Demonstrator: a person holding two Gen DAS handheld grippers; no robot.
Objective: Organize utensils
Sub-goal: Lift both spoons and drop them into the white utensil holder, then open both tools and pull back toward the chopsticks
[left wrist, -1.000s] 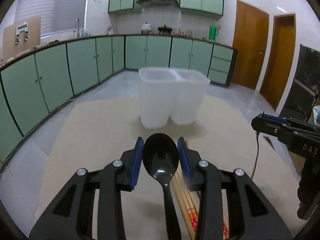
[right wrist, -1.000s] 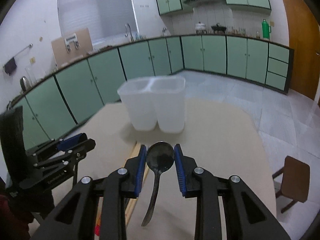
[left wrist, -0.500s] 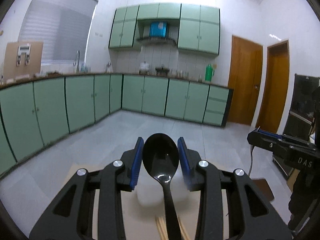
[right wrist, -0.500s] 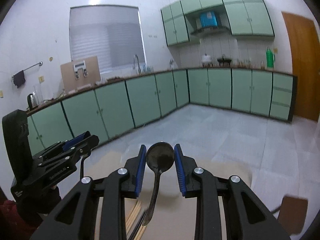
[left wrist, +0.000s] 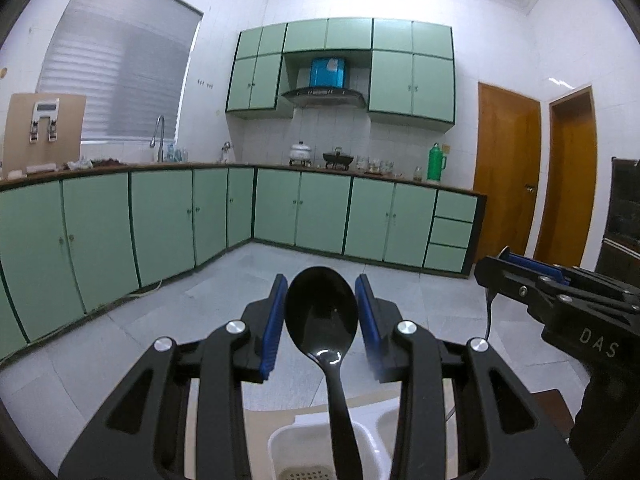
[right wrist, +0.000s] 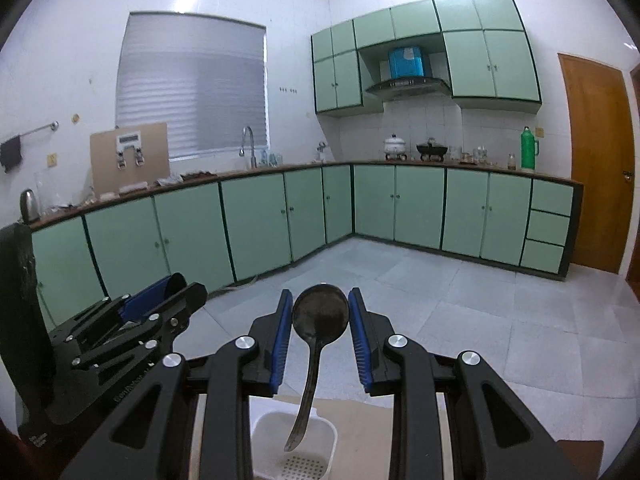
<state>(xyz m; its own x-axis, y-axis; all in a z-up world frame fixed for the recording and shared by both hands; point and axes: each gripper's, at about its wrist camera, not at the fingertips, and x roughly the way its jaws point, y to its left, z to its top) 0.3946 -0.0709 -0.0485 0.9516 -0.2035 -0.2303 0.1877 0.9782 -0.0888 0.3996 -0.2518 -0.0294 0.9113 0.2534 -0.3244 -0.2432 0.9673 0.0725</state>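
Both spoons over the holder

I'm pinching a glossy black spoon [left wrist: 321,320] in my left gripper [left wrist: 321,322] and a dull dark spoon [right wrist: 319,318] in my right gripper [right wrist: 320,330], both hanging above the white utensil holder [right wrist: 294,454] on the desk [right wrist: 360,440]; green cabinets [right wrist: 420,212] standing far behind.

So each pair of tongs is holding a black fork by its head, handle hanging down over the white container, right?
Not quite: they are spoons, not forks. The left wrist view shows the left tongs clamped on a black spoon by its rounded bowl, and the right wrist view shows the right tongs holding another spoon likewise. The rest holds: both handles hang down over the white container.
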